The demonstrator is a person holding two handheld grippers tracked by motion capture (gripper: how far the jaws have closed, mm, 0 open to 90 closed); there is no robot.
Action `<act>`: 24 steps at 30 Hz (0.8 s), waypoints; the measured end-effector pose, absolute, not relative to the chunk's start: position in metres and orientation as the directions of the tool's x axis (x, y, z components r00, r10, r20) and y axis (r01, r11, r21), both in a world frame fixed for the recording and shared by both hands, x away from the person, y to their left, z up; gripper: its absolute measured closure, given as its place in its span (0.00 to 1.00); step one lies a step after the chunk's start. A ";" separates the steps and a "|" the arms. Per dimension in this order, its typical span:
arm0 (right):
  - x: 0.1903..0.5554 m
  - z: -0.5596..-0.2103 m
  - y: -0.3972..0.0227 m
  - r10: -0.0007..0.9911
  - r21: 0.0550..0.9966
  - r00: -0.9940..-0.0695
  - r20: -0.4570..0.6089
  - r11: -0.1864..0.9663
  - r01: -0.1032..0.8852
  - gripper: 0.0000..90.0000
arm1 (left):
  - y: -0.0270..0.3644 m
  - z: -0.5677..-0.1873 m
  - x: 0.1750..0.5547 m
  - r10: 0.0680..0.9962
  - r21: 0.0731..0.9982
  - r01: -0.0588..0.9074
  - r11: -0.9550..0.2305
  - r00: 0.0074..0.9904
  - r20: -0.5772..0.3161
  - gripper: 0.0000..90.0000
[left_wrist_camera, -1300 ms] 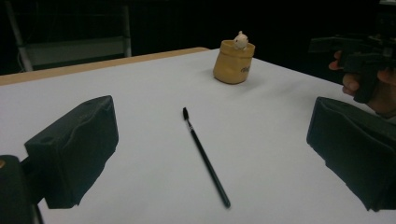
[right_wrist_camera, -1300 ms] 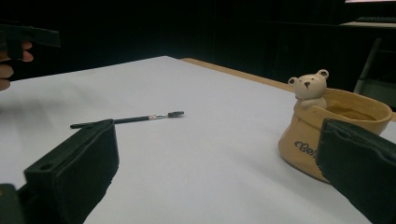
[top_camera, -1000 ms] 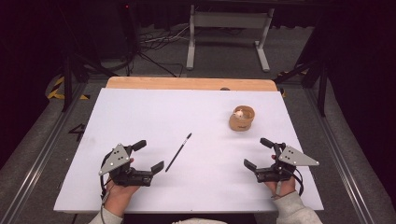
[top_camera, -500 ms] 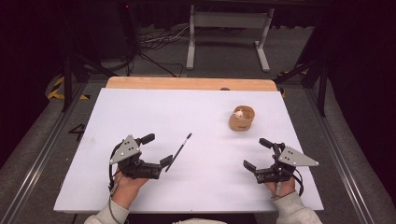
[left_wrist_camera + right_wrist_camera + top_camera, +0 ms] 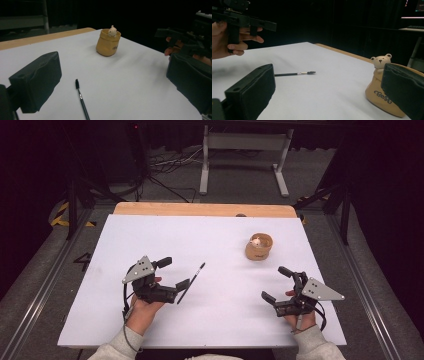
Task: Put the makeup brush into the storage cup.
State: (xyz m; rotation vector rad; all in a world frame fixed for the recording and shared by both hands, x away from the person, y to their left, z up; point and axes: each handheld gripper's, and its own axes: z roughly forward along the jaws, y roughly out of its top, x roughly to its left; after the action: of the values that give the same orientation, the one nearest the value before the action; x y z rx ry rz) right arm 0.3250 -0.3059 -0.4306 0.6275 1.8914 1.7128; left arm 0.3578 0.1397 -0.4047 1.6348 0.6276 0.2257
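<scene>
Lying at two o'clock of the wide-open, empty left gripper [image 5: 175, 276], the thin brush [image 5: 192, 282] looks light, stiff, best pinched mid-handle; right gripper [image 5: 279, 282] gapes empty.

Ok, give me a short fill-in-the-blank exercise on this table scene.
1. The thin black brush lies flat on the white ____.
2. A small toy ____ peeks out of the tan pot.
3. The tool nearest the brush is the ____ tool.
4. Both the left and the right tool have jaws that stand ____.

Missing words: table; bear; left; open
</scene>
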 end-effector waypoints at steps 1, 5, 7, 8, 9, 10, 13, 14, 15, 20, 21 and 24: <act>0.325 -0.430 -0.306 0.641 0.995 -0.765 -0.063 0.098 0.001 0.00 | 0.139 -0.405 0.359 0.510 0.964 0.262 -0.040 0.835 -0.206 0.03; 0.325 -0.430 -0.306 0.635 0.995 -0.770 -0.054 0.095 0.008 0.00 | 0.134 -0.402 0.353 0.557 0.978 0.189 -0.084 0.823 -0.111 0.05; 0.325 -0.430 -0.306 0.635 0.995 -0.770 -0.051 0.096 0.013 0.00 | 0.136 -0.399 0.354 0.575 0.974 0.216 -0.062 0.806 -0.142 0.04; 0.325 -0.430 -0.306 0.635 0.995 -0.771 -0.049 0.095 0.015 0.00 | 0.138 -0.398 0.356 0.570 0.975 0.217 -0.057 0.809 -0.146 0.05; 0.325 -0.430 -0.306 0.634 0.995 -0.772 -0.047 0.094 0.016 0.00 | 0.139 -0.396 0.358 0.567 0.973 0.222 -0.068 0.811 -0.145 0.08; 0.325 -0.430 -0.306 0.634 0.995 -0.772 -0.047 0.094 0.016 0.00 | 0.139 -0.396 0.358 0.567 0.973 0.222 -0.068 0.811 -0.145 0.08; 0.325 -0.430 -0.305 0.632 0.995 -0.773 -0.053 0.100 0.013 0.00 | 0.137 -0.388 0.361 0.603 0.968 0.224 -0.109 0.789 -0.115 0.06; 0.325 -0.430 -0.305 0.632 0.995 -0.773 -0.054 0.101 0.013 0.00 | 0.136 -0.386 0.362 0.608 0.968 0.219 -0.125 0.787 -0.100 0.06; 0.325 -0.430 -0.305 0.634 0.995 -0.772 -0.049 0.099 0.019 0.00 | 0.135 -0.384 0.362 0.612 0.966 0.215 -0.145 0.787 -0.084 0.06; 0.326 -0.431 -0.306 0.633 0.995 -0.773 -0.046 0.102 0.024 0.00 | 0.129 -0.377 0.367 0.621 0.948 0.228 -0.224 0.783 -0.042 0.07; 0.326 -0.431 -0.305 0.632 0.995 -0.774 -0.041 0.100 0.028 0.00 | 0.127 -0.375 0.368 0.620 0.941 0.236 -0.244 0.784 -0.036 0.07; 0.326 -0.431 -0.305 0.631 0.994 -0.775 -0.040 0.103 0.032 0.00 | 0.124 -0.370 0.370 0.626 0.929 0.245 -0.278 0.780 -0.019 0.07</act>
State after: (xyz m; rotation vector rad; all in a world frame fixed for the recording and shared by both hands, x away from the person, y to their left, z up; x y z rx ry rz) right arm 0.3261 -0.3050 -0.4309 0.6461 1.9255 1.7170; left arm 0.3704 0.1240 -0.3704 1.8579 0.6666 0.4268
